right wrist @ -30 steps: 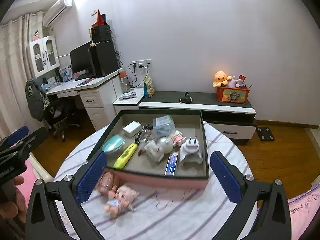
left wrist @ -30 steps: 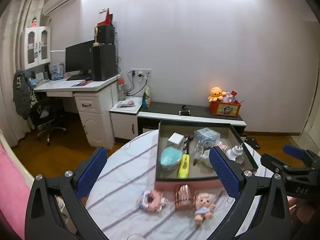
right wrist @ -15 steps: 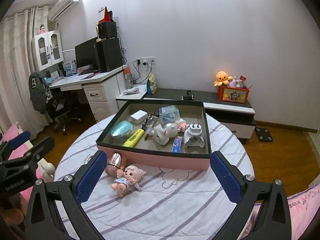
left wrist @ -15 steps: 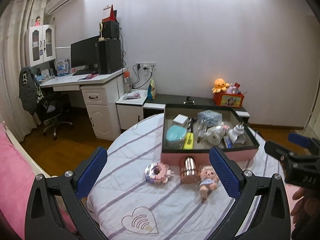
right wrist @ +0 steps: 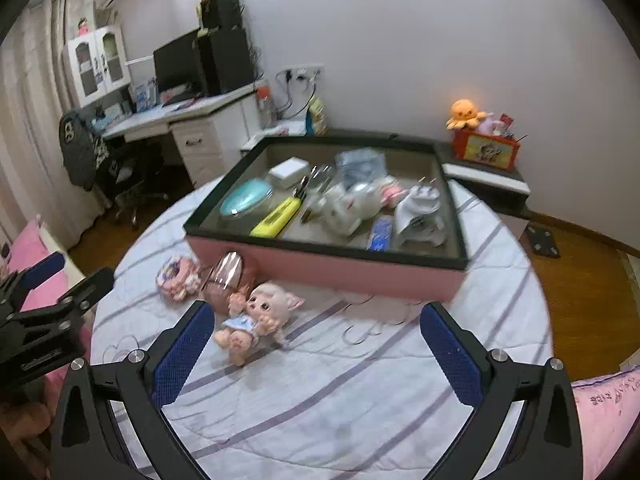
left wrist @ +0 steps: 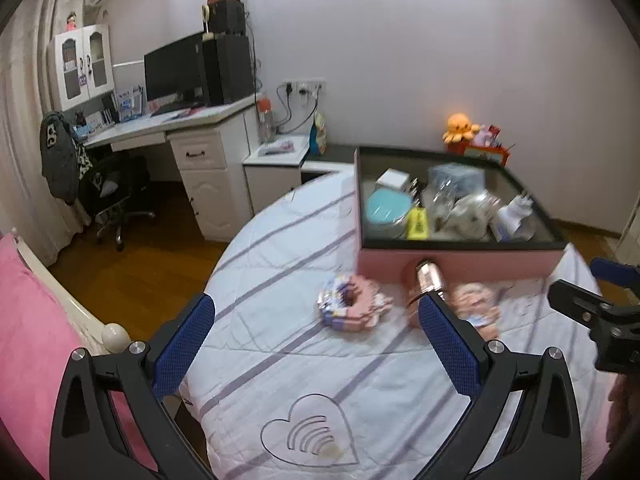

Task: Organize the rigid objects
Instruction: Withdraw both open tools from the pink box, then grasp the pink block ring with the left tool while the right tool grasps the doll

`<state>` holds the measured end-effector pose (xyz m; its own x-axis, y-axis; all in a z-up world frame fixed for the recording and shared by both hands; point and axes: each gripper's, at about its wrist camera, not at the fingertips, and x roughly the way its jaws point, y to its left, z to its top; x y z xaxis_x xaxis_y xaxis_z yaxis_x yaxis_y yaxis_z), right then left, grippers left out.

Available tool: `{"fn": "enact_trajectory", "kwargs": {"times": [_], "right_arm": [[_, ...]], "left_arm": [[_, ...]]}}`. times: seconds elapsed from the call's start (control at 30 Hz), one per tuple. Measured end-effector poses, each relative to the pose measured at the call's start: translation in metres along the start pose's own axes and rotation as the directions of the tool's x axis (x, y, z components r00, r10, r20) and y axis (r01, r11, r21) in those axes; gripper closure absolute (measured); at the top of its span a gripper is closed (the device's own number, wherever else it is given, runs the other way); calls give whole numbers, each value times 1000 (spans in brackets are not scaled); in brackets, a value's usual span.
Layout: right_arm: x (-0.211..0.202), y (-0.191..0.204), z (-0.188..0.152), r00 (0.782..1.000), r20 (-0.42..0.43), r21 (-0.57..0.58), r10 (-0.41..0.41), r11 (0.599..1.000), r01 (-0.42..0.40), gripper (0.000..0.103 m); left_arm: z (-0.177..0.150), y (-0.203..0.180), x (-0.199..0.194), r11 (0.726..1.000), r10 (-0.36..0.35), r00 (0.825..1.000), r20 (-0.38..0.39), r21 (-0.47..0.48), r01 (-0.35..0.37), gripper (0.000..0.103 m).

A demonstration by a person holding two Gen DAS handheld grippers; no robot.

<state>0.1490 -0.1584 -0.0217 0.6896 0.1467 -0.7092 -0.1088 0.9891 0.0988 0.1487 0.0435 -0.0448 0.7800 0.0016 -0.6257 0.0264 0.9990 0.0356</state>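
Observation:
A pink box with a dark rim holds several small objects on the round striped table. In front of it lie a pink doughnut toy, a rose-gold cylinder and a small doll. My left gripper is open and empty, above the table short of the doughnut toy. My right gripper is open and empty, just right of the doll.
A white desk with a monitor and a black chair stand at the left. A low cabinet with an orange plush runs along the back wall. A pink bed edge lies at the near left.
Both grippers have pulled back and lowered toward the table, so the box and the three toys sit farther up in view. Both stayed open.

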Motion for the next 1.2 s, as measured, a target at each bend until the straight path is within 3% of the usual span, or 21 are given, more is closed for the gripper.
{"fn": "enact_trajectory", "kwargs": {"times": [0.3, 0.47, 0.63, 0.77, 0.83, 0.93, 1.2], "right_arm": [[41, 22, -11, 993, -107, -36, 55, 998, -59, 0], [70, 28, -14, 982, -163, 2, 94, 996, -95, 1], [91, 32, -16, 978, -195, 2, 78, 997, -79, 25], [98, 39, -21, 979, -197, -35, 50, 998, -58, 40], [95, 36, -21, 980, -189, -31, 61, 997, -68, 43], [90, 29, -21, 981, -178, -32, 74, 996, -81, 51], [77, 7, -22, 977, -157, 25, 143, 990, -140, 51]], "left_arm": [[-12, 1, 58, 997, -37, 993, -109, 69, 45, 0], [-8, -8, 91, 991, -58, 986, -156, 114, 76, 0], [-4, -11, 113, 988, -96, 973, -209, 98, 119, 0], [-3, -10, 120, 982, -154, 960, -232, 74, 176, 24], [-2, -9, 120, 977, -187, 955, -228, 61, 206, 38], [-2, -5, 119, 974, -210, 953, -217, 36, 223, 39], [-5, 12, 99, 978, -209, 963, -169, -21, 208, 40]]}}
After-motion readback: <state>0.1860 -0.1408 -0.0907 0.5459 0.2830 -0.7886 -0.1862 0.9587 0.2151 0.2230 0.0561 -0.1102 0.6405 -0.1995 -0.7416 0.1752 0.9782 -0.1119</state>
